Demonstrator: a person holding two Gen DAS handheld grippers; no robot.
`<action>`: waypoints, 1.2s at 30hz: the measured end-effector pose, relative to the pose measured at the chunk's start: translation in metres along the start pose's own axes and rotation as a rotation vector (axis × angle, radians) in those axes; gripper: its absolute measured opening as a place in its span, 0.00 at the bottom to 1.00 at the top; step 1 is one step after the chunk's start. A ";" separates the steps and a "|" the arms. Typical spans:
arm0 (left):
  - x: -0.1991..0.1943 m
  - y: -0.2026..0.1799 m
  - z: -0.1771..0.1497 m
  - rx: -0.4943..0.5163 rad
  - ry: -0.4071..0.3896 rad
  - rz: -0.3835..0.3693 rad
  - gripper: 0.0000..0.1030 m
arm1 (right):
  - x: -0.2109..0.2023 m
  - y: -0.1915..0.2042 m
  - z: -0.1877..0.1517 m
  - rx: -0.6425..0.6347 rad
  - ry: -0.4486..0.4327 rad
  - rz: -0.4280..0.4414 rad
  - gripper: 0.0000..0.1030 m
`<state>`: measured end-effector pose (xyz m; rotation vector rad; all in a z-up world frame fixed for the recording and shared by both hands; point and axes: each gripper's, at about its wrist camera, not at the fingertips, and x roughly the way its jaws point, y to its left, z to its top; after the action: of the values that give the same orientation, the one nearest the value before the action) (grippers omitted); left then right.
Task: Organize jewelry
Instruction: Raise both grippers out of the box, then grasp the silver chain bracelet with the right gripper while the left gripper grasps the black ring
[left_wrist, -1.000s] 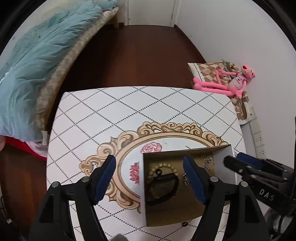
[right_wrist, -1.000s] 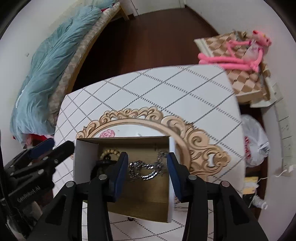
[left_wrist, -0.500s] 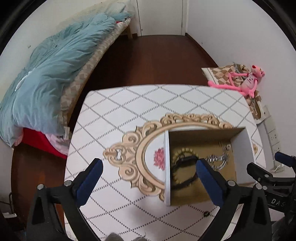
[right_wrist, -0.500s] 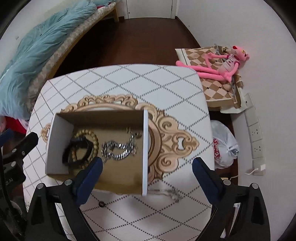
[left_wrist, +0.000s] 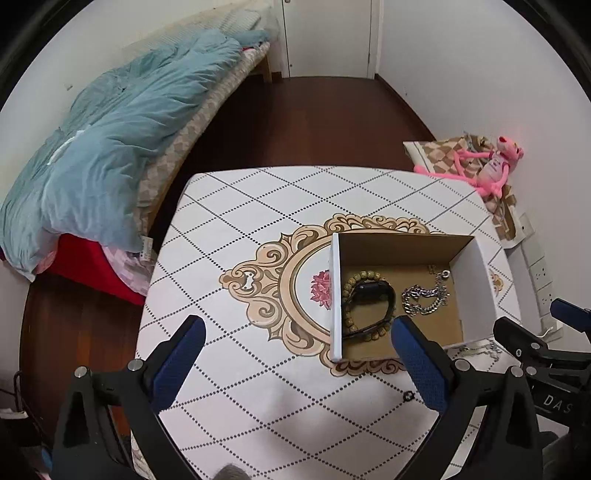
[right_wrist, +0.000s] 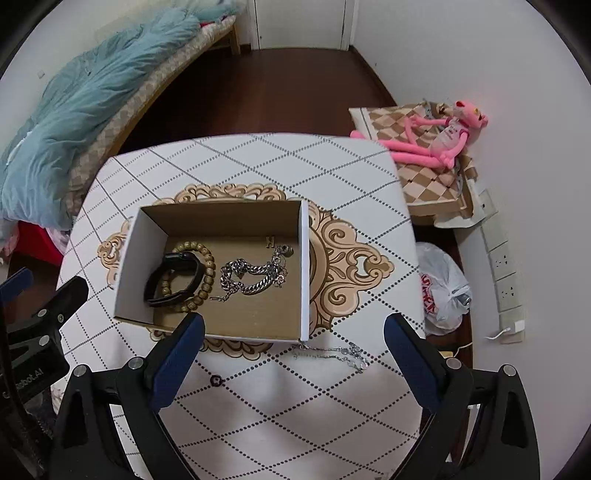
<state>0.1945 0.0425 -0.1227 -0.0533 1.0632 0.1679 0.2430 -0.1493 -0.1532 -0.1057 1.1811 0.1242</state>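
Left gripper (left_wrist: 295, 354) spread wide, nothing between the jaws; right gripper (right_wrist: 293, 354) likewise spread and empty. Box (right_wrist: 144, 254) sits on the table (right_wrist: 280, 166), holding a bead bracelet (right_wrist: 207, 273), a black band (right_wrist: 170, 280) and a steel chain (right_wrist: 251, 277). Outside it: 1 thin chain (right_wrist: 332, 354) at 5 o'clock from the box, touching its corner, and 1 small ring (right_wrist: 215, 380) at 6 o'clock. Risks, as judged: thin chain lies flat, so pads may slide over it or catch only 1 end and let it trail; ring is tiny and may skid off
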 end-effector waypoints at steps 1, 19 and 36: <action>-0.005 0.000 -0.002 0.002 -0.012 0.008 1.00 | -0.005 0.001 -0.001 -0.001 -0.010 -0.003 0.96; -0.101 0.001 -0.026 -0.020 -0.155 -0.022 1.00 | -0.119 -0.008 -0.043 0.024 -0.247 -0.045 0.96; 0.012 -0.032 -0.094 0.024 0.073 0.001 0.99 | 0.017 -0.074 -0.115 0.181 0.025 0.014 0.90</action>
<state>0.1241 0.0004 -0.1801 -0.0372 1.1377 0.1551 0.1557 -0.2391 -0.2105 0.0600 1.2129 0.0277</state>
